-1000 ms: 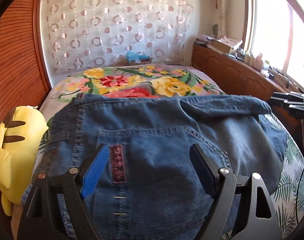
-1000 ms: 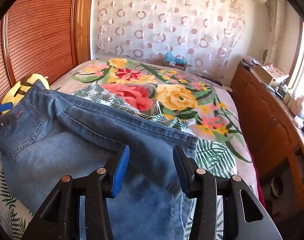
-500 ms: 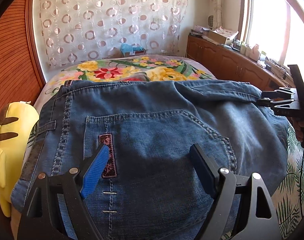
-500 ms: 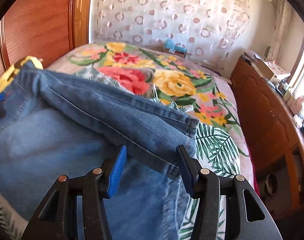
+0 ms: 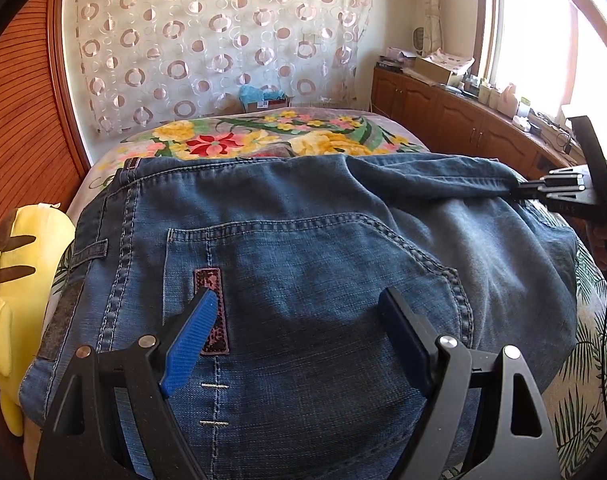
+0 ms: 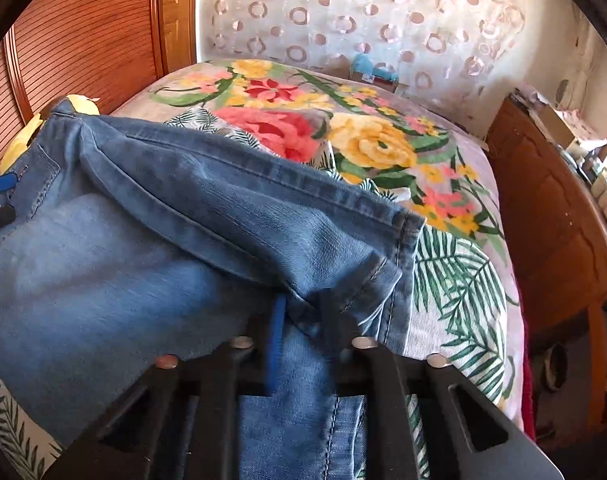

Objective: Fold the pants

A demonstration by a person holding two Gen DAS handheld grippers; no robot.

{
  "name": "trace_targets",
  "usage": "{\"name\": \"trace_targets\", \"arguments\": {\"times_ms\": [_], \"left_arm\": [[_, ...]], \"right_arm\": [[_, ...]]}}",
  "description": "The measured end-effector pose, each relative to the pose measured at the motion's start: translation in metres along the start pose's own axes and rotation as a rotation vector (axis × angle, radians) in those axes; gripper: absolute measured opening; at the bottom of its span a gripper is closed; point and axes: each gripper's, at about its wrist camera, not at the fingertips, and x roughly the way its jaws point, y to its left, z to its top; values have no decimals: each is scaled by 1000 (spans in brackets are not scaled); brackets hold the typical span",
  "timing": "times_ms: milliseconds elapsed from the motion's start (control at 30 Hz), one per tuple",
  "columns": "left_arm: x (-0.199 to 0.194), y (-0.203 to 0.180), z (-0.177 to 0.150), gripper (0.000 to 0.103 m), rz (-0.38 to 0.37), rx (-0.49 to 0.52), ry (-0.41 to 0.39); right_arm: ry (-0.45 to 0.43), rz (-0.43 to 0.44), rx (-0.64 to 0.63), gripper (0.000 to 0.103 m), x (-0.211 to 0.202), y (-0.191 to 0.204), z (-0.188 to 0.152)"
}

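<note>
Only right view shows right gripper (image 6: 299, 312) just closed, pinching jeans (image 6: 123, 248) hem; left gripper (image 5: 299, 308) wide over pocket.

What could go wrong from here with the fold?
1. The right gripper has just closed on a bunched bit of the jeans near the hem, so layers may slip or fold crooked.
2. The left gripper is open over the back pocket, holding nothing, so that end may drag.
</note>
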Motion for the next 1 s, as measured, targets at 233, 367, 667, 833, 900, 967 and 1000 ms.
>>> {"name": "trace_targets", "arguments": {"times_ms": [233,367,667,833,900,967,1000], "left_arm": [[-2,3,3,83,5,-18,-19],[-3,4,3,83,8,-21,-22],[-5,9,1,83,8,-29,-27],[-4,10,2,83,10,-29,-28],[-4,11,3,83,11,-31,-29],[-3,14,4,83,12,-36,-30],[-3,16,3,83,13,-37,-30]], "right_arm": [[-85,-14,68,7,-21,-22,16],[-60,-40,105,7,-11,-28,24],[-39,-127,139,7,18,-19,31],[-67,-154,127,7,7,-10,36],[-73,-146,144,7,4,-12,32],[-72,-132,158,7,2,-15,29],[-79,-131,165,8,-2,-15,25]]}}
